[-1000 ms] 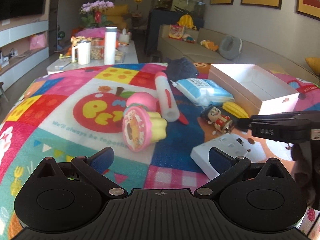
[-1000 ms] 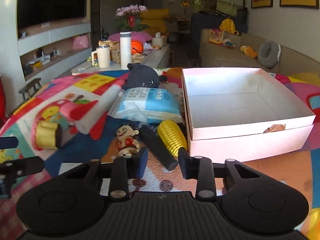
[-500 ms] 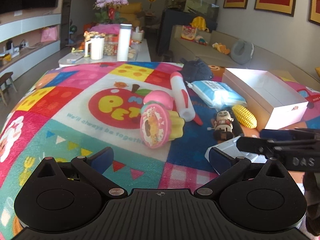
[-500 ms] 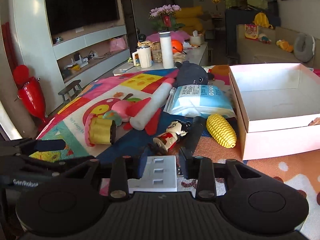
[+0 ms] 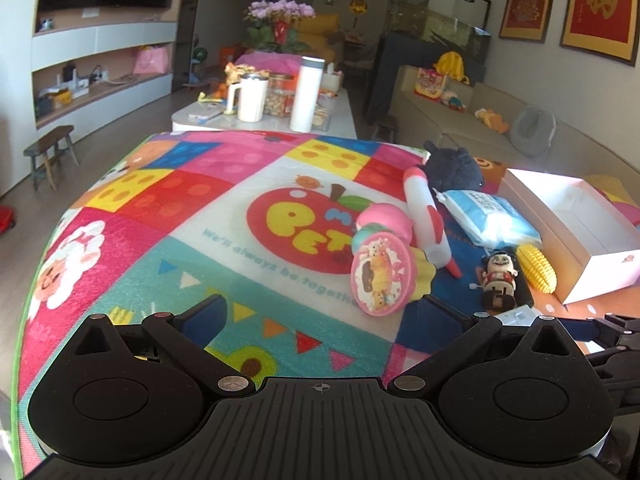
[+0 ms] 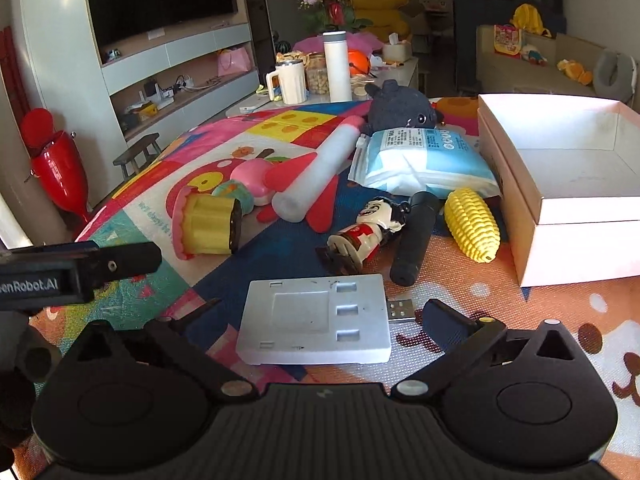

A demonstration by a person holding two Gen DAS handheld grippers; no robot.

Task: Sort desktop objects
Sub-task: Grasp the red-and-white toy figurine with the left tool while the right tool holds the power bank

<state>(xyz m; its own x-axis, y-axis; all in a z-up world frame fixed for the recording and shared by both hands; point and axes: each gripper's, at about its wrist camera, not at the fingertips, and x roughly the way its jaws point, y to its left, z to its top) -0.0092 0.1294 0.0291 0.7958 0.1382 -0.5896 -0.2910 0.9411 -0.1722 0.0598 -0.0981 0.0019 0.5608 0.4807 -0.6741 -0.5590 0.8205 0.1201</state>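
The play mat [image 6: 500,292] looks like printed foam with a slightly pebbled, matt surface. The white USB hub [image 6: 316,320] is matt plastic with a bare metal plug. The corn toy [image 6: 472,224] is bumpy, maybe rubber, hard to tell. The wipes pack [image 6: 420,156] is glossy crinkly film, the box [image 6: 580,248] is smooth matt cardboard, and the grey plush [image 6: 400,108] is fuzzy cloth.

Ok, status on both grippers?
Right gripper opening around flat white USB hub, not gripping. Left gripper open, empty. White cardboard box empty; black cylinder close ahead.
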